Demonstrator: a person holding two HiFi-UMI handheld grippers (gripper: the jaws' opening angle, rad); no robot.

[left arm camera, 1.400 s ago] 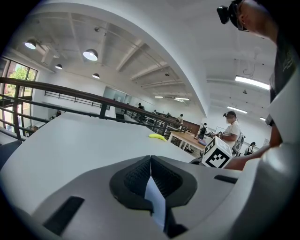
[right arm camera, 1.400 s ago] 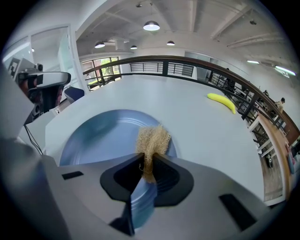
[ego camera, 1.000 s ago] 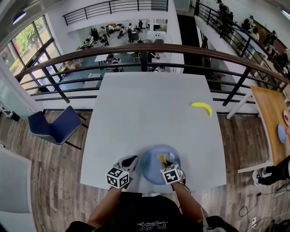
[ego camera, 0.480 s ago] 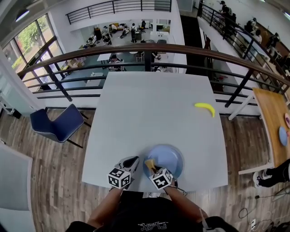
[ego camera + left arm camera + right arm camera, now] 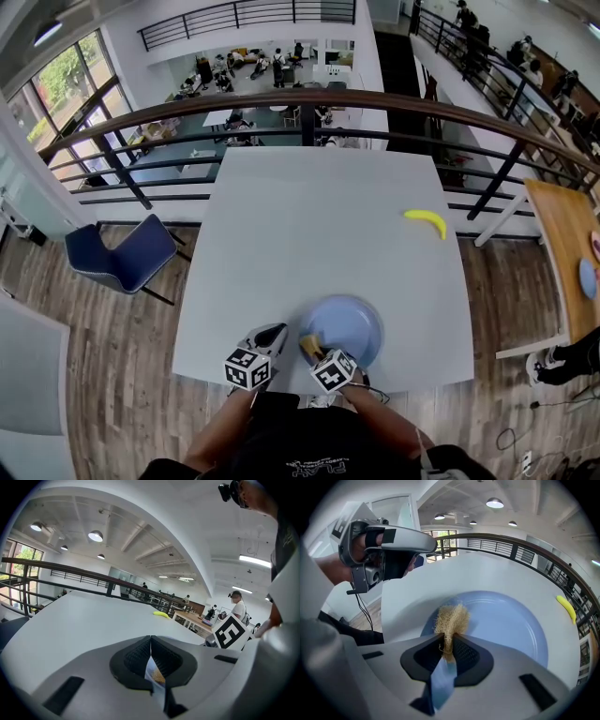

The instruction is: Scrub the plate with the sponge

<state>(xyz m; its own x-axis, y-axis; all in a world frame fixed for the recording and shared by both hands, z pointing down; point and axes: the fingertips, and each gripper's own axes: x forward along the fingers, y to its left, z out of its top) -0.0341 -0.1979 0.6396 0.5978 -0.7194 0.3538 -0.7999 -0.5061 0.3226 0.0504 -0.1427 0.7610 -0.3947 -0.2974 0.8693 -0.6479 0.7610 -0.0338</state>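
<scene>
A round blue plate (image 5: 349, 326) lies near the front edge of the white table (image 5: 309, 234). My right gripper (image 5: 313, 350) is shut on a tan fibrous sponge (image 5: 308, 344), which rests on the plate's left near part. In the right gripper view the sponge (image 5: 452, 619) sticks out past the jaws (image 5: 449, 641) over the plate (image 5: 506, 620). My left gripper (image 5: 277, 331) sits just left of the plate, jaws shut with nothing held; the right gripper view shows it (image 5: 432, 543) raised off the table. In the left gripper view its jaws (image 5: 150, 641) meet.
A yellow banana (image 5: 424, 222) lies at the table's far right, also seen as the banana (image 5: 161, 614) and the banana (image 5: 566, 607). A blue chair (image 5: 122, 258) stands left of the table. A dark railing (image 5: 300, 103) runs behind it, a wooden table (image 5: 562, 234) to the right.
My right gripper has dragged the sponge from the plate's middle to its left near part. The left gripper has stayed put beside the plate.
</scene>
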